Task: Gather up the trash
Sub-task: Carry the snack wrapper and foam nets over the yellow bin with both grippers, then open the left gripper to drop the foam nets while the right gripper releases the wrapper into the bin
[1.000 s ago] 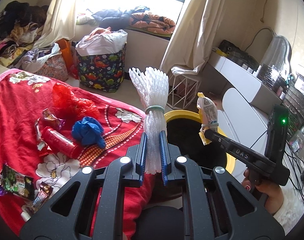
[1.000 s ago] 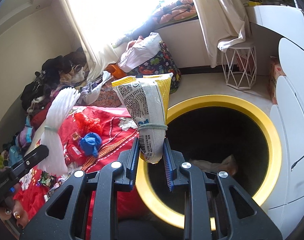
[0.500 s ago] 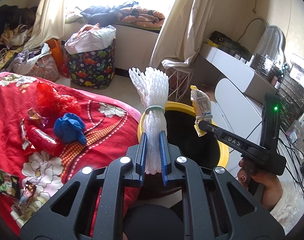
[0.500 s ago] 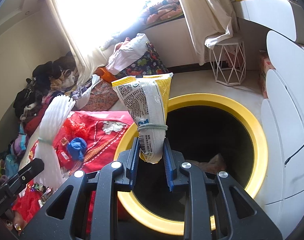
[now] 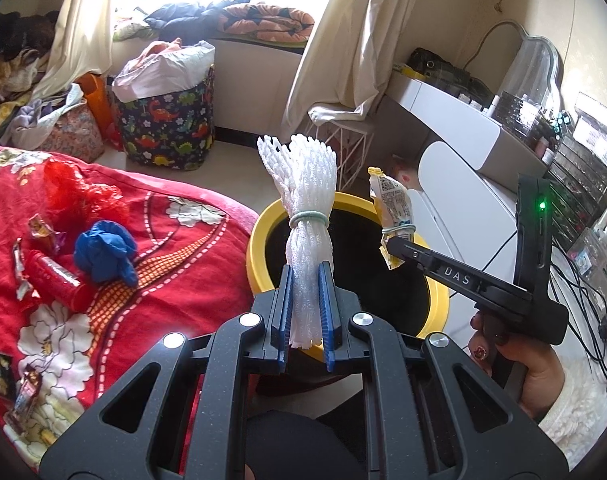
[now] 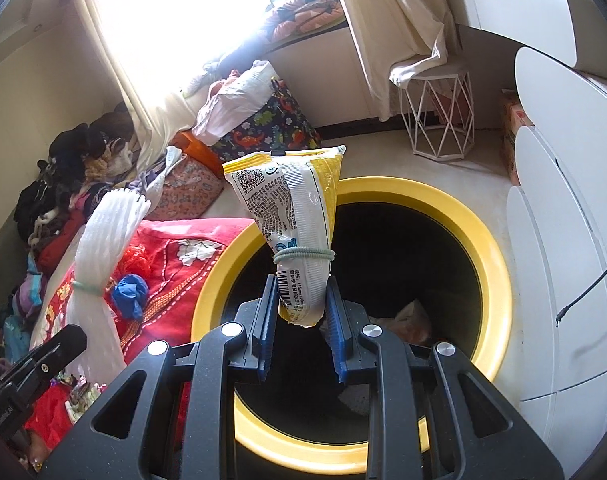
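My left gripper (image 5: 306,280) is shut on a white foam net sleeve (image 5: 308,216) tied with a green band, held upright at the near rim of the yellow-rimmed bin (image 5: 259,236). My right gripper (image 6: 301,300) holds a yellow-and-white snack wrapper (image 6: 295,216), also banded, over the bin's black opening (image 6: 403,272); its jaws stand slightly apart around the wrapper's lower end. The right gripper also shows in the left wrist view (image 5: 391,246). The foam sleeve shows in the right wrist view (image 6: 99,248).
A red flowered blanket (image 5: 163,280) lies left of the bin with a blue wad (image 5: 103,252), a red bottle (image 5: 55,280), a red bag (image 5: 79,196) and several wrappers. A white cabinet (image 6: 563,260) is right of the bin, a wire stool (image 6: 439,116) behind.
Both grippers have moved right, from the blanket toward the bin. The right gripper's jaws have widened a little around the wrapper, now over the opening.
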Tool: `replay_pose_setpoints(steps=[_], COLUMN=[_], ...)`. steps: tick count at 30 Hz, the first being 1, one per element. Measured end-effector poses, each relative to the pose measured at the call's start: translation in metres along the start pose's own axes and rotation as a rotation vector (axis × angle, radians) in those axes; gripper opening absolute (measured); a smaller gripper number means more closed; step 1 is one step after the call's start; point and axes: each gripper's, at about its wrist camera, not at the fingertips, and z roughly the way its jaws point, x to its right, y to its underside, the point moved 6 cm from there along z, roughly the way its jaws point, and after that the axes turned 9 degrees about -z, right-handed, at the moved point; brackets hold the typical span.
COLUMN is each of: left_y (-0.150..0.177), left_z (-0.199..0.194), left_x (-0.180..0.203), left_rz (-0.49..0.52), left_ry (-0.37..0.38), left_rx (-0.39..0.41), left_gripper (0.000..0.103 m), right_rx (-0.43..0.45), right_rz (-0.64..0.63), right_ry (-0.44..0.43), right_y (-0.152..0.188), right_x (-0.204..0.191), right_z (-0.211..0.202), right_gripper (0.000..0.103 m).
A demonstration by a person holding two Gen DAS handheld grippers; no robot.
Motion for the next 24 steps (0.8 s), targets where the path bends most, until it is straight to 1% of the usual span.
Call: replay_pose_setpoints(steps=[8,19,24], left_y=[0.002,0.001,-0.001], left_z=[0.02,0.052,0.066], left_x=[0.01,0.021,0.026], left_rz=[0.02,0.046,0.057], left_ry=[0.009,0.001,0.003], left_rx=[-0.029,-0.071,-0.087], left_gripper=[0.008,0.008,0.008], right_rx=[-0.025,-0.052,-0.053], right_rz=[0.033,0.07,0.091], right_ry=[0.022,0.039,0.042], right_y=[0.003,0.007,0.009], right_x=[0.017,0.032,0.039], right_z=[0.004,0.009,0.01], right_gripper=[0.022,0.023,0.025])
